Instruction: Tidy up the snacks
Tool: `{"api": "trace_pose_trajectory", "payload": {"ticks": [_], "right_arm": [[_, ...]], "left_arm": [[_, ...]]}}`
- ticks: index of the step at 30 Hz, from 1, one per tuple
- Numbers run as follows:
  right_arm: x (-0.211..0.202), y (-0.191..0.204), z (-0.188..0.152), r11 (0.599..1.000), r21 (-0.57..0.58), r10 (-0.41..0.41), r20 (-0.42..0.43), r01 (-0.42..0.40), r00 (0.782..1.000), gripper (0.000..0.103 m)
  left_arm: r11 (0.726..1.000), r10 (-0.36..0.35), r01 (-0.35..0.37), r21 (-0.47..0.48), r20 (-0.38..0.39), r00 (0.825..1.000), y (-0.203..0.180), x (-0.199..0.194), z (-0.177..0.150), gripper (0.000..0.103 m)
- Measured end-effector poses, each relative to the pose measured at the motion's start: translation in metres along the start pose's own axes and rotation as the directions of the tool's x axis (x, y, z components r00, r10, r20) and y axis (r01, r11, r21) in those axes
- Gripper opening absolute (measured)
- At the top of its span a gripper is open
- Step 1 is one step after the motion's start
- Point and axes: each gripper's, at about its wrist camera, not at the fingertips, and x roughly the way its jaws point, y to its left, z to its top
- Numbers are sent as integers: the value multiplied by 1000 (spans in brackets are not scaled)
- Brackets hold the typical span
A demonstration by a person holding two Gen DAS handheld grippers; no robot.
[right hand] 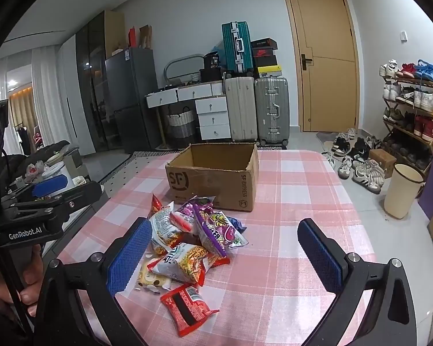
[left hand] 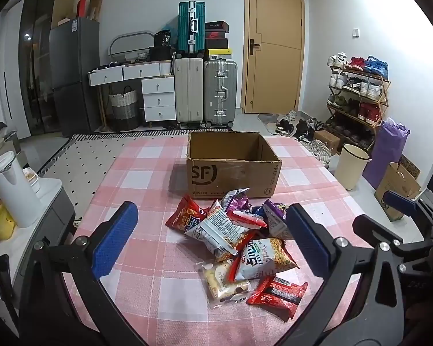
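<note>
A table under a pink-and-white checked cloth (left hand: 147, 170) fills the lower half of both wrist views, and everything the task concerns lies on it. Toward its far edge stands an open cardboard box (left hand: 231, 177), upright, mouth to the ceiling and showing bare cardboard inside; its long axis runs across the table, and the printed long side faces the cameras. Just in front of that side, and partly against its lower edge, lies a loose pile of snack packets (left hand: 233, 236) stretching from the box toward the near edge of the table. In the pile, a white noodle packet (left hand: 261, 259) lies slantwise, and a purple packet (right hand: 213, 230) has its long axis running away from the camera toward the box. At the near end a red packet (left hand: 277, 295) lies flat, its long axis slanting across the table, with a clear biscuit packet (left hand: 223, 284) just beside it. The left gripper (left hand: 210, 242) hangs above the pile with its blue pads spread wide apart, framing the packets but touching none and holding nothing. The right gripper (right hand: 225, 253) is likewise spread to its full width above the cloth, empty, the pile lying toward its left pad.
</note>
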Motion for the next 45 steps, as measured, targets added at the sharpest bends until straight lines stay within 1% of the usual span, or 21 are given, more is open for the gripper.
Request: {"api": "trace_pose_trajectory", "payload": {"ticks": [26, 45], "right_arm": [[-3, 0, -1, 1000, -1, -3, 3, 3, 1000, 103], [-2, 1, -1, 1000, -2, -3, 3, 3, 1000, 103]], "left_arm": [[1000, -14, 14, -11, 0, 1000, 1, -5, 0, 102], [1000, -8, 8, -18, -1, 1000, 2, -2, -5, 102]]}}
